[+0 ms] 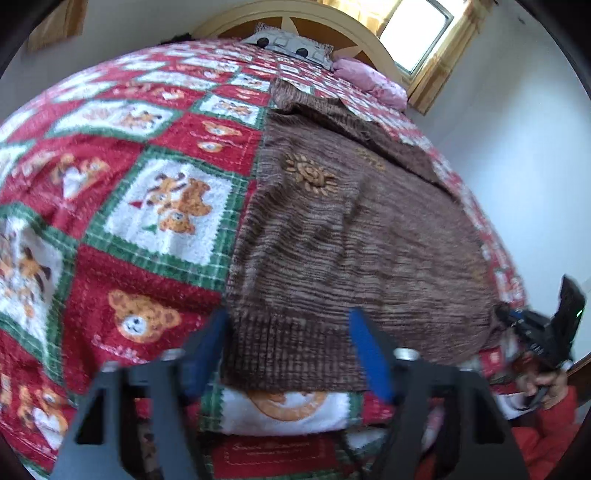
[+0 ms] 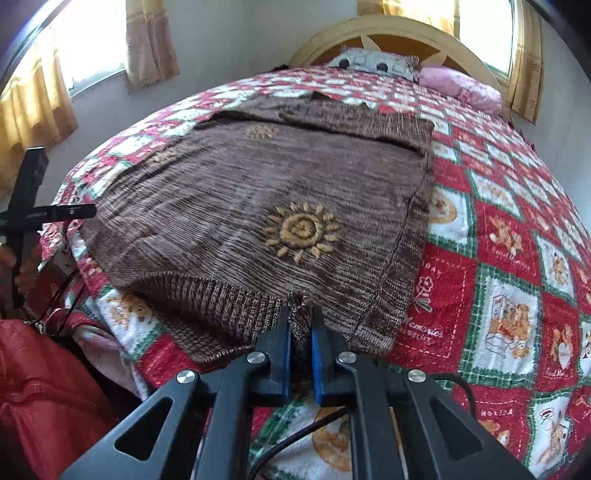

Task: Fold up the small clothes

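A brown knit sweater (image 1: 354,236) with orange sun designs lies flat on the bed, hem towards me; it also shows in the right wrist view (image 2: 258,206). My left gripper (image 1: 290,319) is open, its blue fingers (image 1: 364,341) straddling the ribbed hem at the sweater's left corner. My right gripper (image 2: 300,317) is shut on the ribbed hem, bunching the knit between its blue pads (image 2: 317,343). The other gripper (image 1: 532,332) shows at the right edge of the left wrist view, and at the left edge of the right wrist view (image 2: 29,214).
The bed carries a red, green and white teddy-bear quilt (image 1: 129,192), also in the right wrist view (image 2: 509,280). A pink pillow (image 2: 461,86) and a grey patterned pillow (image 2: 369,61) lie by the wooden headboard (image 2: 399,33). A red jacket (image 2: 44,387) is at lower left.
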A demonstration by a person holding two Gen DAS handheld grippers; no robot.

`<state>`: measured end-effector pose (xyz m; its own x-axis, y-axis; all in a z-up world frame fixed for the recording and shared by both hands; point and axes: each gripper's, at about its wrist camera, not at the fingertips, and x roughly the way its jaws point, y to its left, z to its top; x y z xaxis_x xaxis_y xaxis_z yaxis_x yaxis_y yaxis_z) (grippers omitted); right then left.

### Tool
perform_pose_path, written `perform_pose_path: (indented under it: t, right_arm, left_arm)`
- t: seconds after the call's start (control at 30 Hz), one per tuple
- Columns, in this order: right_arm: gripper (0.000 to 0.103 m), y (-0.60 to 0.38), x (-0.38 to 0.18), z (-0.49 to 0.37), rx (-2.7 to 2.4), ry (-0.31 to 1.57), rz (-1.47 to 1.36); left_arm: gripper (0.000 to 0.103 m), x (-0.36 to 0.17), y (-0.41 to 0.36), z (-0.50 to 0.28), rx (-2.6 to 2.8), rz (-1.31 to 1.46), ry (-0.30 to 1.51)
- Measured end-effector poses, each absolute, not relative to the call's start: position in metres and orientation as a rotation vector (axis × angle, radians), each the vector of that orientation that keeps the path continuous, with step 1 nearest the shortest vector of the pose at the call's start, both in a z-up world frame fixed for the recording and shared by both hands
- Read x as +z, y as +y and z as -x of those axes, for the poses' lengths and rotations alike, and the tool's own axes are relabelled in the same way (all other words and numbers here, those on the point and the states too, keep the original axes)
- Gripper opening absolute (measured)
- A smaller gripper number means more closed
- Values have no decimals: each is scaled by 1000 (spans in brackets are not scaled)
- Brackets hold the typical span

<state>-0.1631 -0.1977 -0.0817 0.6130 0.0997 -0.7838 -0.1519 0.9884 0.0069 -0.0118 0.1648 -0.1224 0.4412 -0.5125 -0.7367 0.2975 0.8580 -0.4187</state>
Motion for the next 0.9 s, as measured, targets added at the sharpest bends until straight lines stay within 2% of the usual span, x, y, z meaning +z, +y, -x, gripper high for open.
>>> perform_pose_path:
  t: [0.07,0.13,0.37,0.5,0.6,0.7,0.73,0.8,0.83,0.87,0.9]
  right_arm:
    - [8,-198,-78,166,140,887,52]
    - [8,-199,-72,167,138,868,32]
    - [8,-216,-27,156,177,776,-42]
    - [8,-248,-6,114,165,751,-149]
    - [8,-284,-18,69,125,783,-294]
    - [8,-309,-48,37,71,831,-383]
    - [8,-315,-60,29,52,847,-409]
    - [8,-323,-82,22,34,873,-463]
    - [8,-325,-91,22,40,868,-493]
    - [8,-326,-93,23,46,853,-503]
    - [8,-327,-93,23,48,842,-504]
  left_arm:
    - [18,-125,167,10,-467,248,1009]
    - [12,-126,171,9,-459,276,1018]
    - [10,-90,156,-2,-532,260,997]
    - [10,-62,139,-49,-571,286,1006]
    - [11,-58,124,-87,-552,251,1029]
    - [21,-62,113,-131,-511,207,1058]
    - [29,-62,113,-139,-505,212,1056]
    - [58,-56,122,-146,-502,217,1011]
    - [76,-52,125,-147,-516,214,981]
    - [88,-47,131,-144,-542,204,938]
    - [92,-45,134,-142,-560,191,912]
